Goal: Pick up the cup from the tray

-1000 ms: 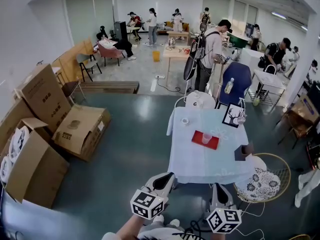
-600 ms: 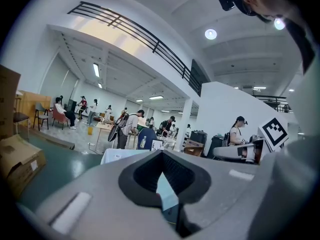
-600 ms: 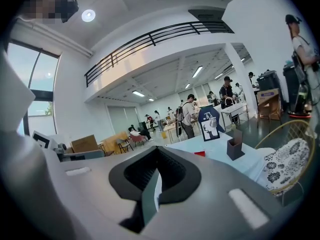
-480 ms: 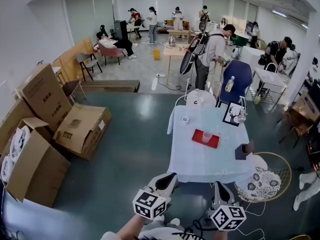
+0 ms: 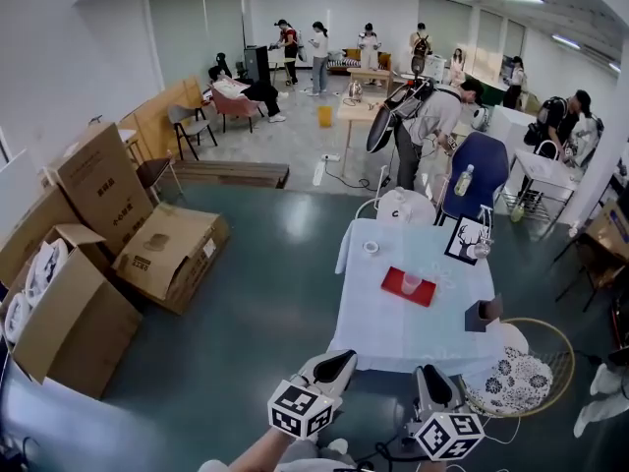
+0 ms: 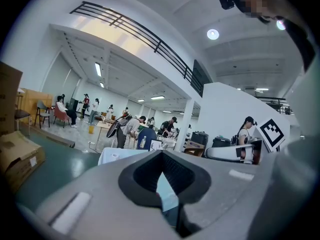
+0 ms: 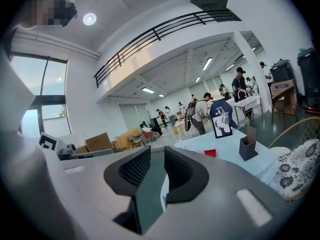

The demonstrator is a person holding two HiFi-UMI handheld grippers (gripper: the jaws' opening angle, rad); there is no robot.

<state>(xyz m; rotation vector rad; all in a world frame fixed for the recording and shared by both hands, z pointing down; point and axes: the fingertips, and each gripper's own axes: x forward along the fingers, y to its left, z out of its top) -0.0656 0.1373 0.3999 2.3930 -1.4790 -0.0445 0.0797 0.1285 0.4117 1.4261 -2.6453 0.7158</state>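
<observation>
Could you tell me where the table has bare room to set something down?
The table is bare along its near edge, before the tray and left of the dark box. The far right corner, by the picture, is crowded.

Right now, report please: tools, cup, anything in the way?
Left tool shut, empty. Right tool just opening slightly, empty. Cup upright on red tray, far ahead on table. Dark box at its near right edge, off the path.
</observation>
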